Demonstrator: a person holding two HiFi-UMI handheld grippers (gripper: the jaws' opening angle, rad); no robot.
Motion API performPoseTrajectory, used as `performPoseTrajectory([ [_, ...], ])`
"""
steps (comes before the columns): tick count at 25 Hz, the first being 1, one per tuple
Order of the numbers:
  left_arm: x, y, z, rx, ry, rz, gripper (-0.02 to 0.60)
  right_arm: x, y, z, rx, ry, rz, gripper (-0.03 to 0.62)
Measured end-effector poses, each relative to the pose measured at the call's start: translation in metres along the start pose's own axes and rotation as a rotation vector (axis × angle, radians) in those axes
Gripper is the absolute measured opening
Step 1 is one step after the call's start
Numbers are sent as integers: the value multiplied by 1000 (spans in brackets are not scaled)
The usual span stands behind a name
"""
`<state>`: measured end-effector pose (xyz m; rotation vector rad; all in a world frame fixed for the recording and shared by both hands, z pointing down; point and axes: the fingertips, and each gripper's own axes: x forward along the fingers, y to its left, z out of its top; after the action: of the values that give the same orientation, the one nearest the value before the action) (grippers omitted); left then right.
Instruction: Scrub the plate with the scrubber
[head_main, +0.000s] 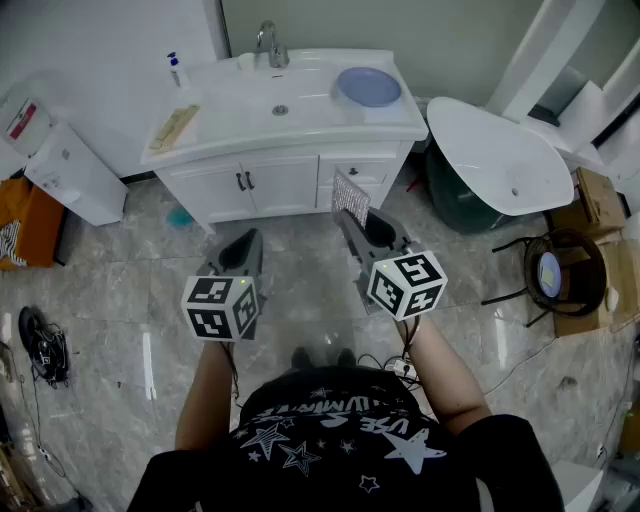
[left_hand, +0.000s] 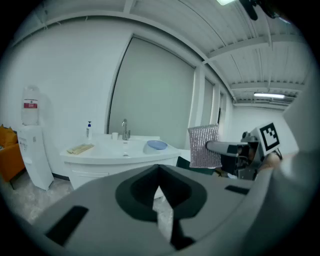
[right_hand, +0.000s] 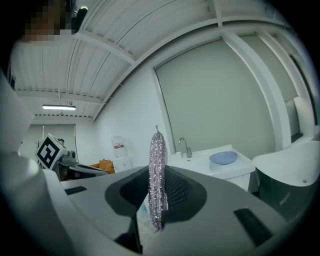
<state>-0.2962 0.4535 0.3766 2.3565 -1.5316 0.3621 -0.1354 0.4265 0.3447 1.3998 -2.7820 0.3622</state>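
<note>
Right gripper (right_hand: 157, 197) clamps scrubber (right_hand: 157, 155) by lower edge: light, soft mesh, likely flexes. Left gripper (left_hand: 160, 175) closed, empty. Plate (head_main: 368, 87) on counter (head_main: 215, 128): probably rigid, slick, breakable; steady by rim.

Gripping a silvery mesh scrubber (right_hand: 157, 165) upright and edge-on in the right gripper (right_hand: 155, 212), jaws pressed on its lower half, facing a white vanity (right_hand: 200, 163) well ahead with a blue plate (right_hand: 223, 158) lying right of the faucet (right_hand: 184, 146).
</note>
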Motion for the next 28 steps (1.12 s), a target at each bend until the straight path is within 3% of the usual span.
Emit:
performPoseTrajectory([
  [7,5,-8,-6,109,13,9,15,-1,2,-2,12,4,4,81],
  [14,8,-7,-10,89,16,-18,15,2,2,-5,13,9,-15,81],
  [19,10,11,-19,96,26,-17,15,19,14,-10,40,6,55,83],
  [28,36,47,-19,65,35,-73,15,51,4,-18,66,4,-24,81],
])
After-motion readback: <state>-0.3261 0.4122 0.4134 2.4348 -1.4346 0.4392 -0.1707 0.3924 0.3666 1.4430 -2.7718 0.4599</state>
